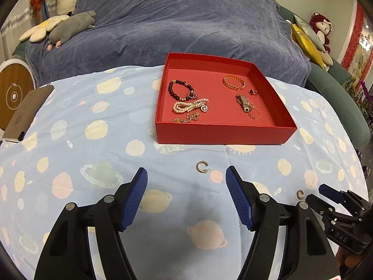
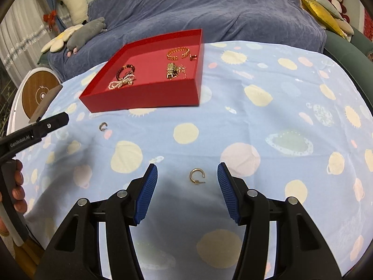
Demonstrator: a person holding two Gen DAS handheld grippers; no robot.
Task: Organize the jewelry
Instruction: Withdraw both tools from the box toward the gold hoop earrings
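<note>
- Earrings lay loose on the cloth [image 2: 233,126]: gold hoop [image 2: 197,176] between my right gripper's [image 2: 186,182] spread jaws, silver hoop [image 1: 203,167] just ahead of my left gripper [image 1: 186,186], also agape.
- Both were lined up, I judged, for pinching and carrying to the red box [image 1: 223,133], where bracelets [image 1: 233,82] already sat.

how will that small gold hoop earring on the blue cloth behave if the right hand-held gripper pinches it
The small gold open-hoop earring looks like thin rigid metal, so it should probably hold its shape. It lies flat on the soft blue planet-print cloth, so the ribbed blue pads of the open right hand-held gripper may snag fabric. Being tiny and smooth, it could slip out.
</note>
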